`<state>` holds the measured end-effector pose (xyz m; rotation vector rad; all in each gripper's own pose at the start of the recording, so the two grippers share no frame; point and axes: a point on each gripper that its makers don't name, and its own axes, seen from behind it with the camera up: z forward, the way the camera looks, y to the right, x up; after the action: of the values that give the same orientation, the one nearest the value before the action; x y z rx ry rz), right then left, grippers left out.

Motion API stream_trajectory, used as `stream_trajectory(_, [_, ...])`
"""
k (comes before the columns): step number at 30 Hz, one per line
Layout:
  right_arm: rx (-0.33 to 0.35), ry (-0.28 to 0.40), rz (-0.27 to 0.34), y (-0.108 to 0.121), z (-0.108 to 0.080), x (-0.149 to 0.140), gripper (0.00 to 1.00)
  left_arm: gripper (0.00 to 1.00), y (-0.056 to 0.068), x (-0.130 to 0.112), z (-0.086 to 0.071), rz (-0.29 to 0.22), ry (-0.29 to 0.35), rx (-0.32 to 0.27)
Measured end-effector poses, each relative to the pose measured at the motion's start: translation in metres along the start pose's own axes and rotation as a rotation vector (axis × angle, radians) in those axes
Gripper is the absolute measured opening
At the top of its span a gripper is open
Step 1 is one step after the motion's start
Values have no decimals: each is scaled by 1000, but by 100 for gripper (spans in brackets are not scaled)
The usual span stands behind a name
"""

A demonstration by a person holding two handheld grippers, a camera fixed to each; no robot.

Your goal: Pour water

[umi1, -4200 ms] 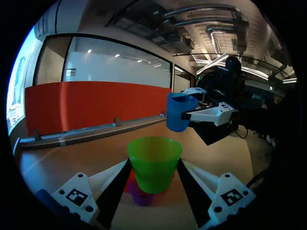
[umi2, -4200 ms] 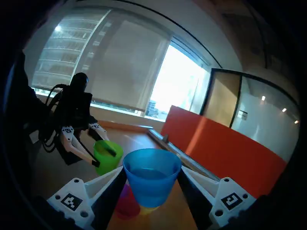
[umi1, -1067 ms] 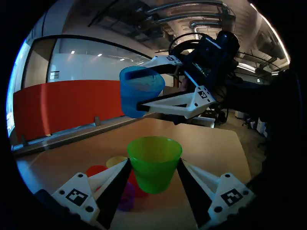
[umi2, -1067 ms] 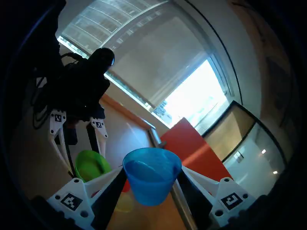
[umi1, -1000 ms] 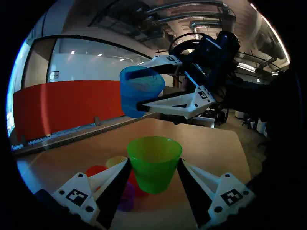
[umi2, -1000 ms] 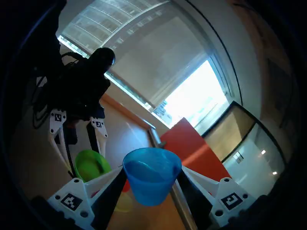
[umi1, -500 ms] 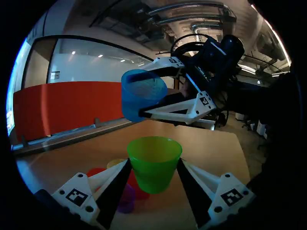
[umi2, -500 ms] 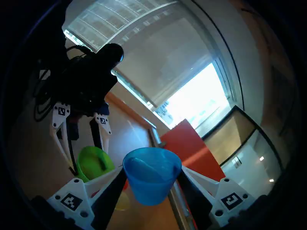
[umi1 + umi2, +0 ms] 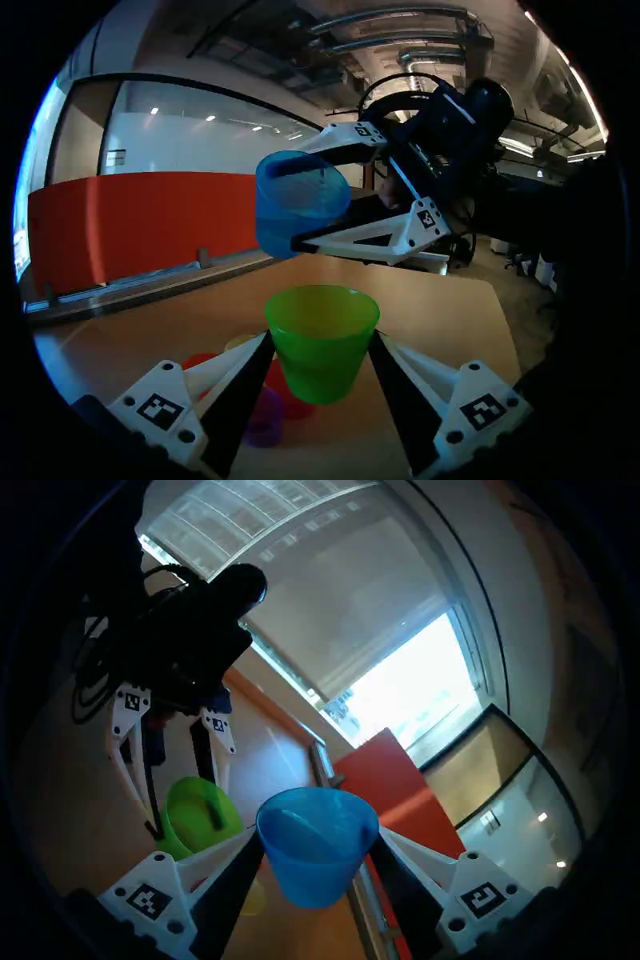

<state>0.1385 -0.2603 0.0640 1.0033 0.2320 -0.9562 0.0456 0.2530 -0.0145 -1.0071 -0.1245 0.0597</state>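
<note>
- Left gripper (image 9: 322, 338) is clamped on a green cup (image 9: 322, 368); both fingers are pressed against its sides.
- Green cup is held upright above the wooden table (image 9: 436, 308).
- Right gripper (image 9: 318, 842) is clamped on a blue cup (image 9: 316, 868), one finger on each side.
- In the left gripper view, the blue cup is seen raised above and behind the green cup, tilted with its mouth turned toward the camera.
- Water (image 9: 298, 830) is seen inside the blue cup, lying slanted toward the rim.
- In the right gripper view, the green cup is seen lower left of the blue cup with its open mouth visible; the two cups are apart.
- A red cup (image 9: 292, 398), a purple cup (image 9: 264, 418) and part of a yellow cup (image 9: 238, 342) are set on the table under the left gripper.
- An orange-red wall panel (image 9: 120, 216) is seen behind the table.
- A bright window (image 9: 400, 688) is seen in the right gripper view.
</note>
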Motion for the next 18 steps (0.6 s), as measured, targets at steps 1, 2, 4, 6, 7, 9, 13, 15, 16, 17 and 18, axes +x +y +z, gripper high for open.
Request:
stream_trajectory(1, [0, 0, -2, 0, 0, 0, 89, 83, 0, 0, 0, 1, 0, 0])
stream_trajectory(2, [0, 0, -5, 0, 0, 0, 89, 83, 0, 0, 0, 2, -1, 0])
stream_trajectory(4, [0, -1, -12, 0, 0, 0, 89, 83, 1, 1, 0, 3, -1, 0])
stream_trajectory(6, [1, -2, -19, 0, 0, 0, 89, 83, 1, 2, 0, 4, -1, 0])
stream_trajectory(7, [2, -3, -21, -1, 0, 0, 89, 83, 1, 2, 1, 4, 0, 0])
stream_trajectory(9, [3, -4, -28, -1, 0, 0, 89, 83, 1, 3, 1, 4, 1, 0])
stream_trajectory(13, [3, -7, -44, -1, 1, 1, 89, 83, 0, 2, 1, 4, 1, 1])
stream_trajectory(15, [2, -8, -52, 0, 1, 1, 89, 83, 0, 2, 1, 5, 0, 2])
stream_trajectory(16, [2, -9, -55, 0, 1, 1, 89, 83, 0, 2, 2, 5, 0, 2])
stream_trajectory(17, [1, -9, -59, 0, 1, 1, 89, 83, 0, 2, 2, 5, 0, 2])
stream_trajectory(18, [2, -10, -63, 0, 1, 1, 89, 83, 0, 2, 2, 4, 0, 2])
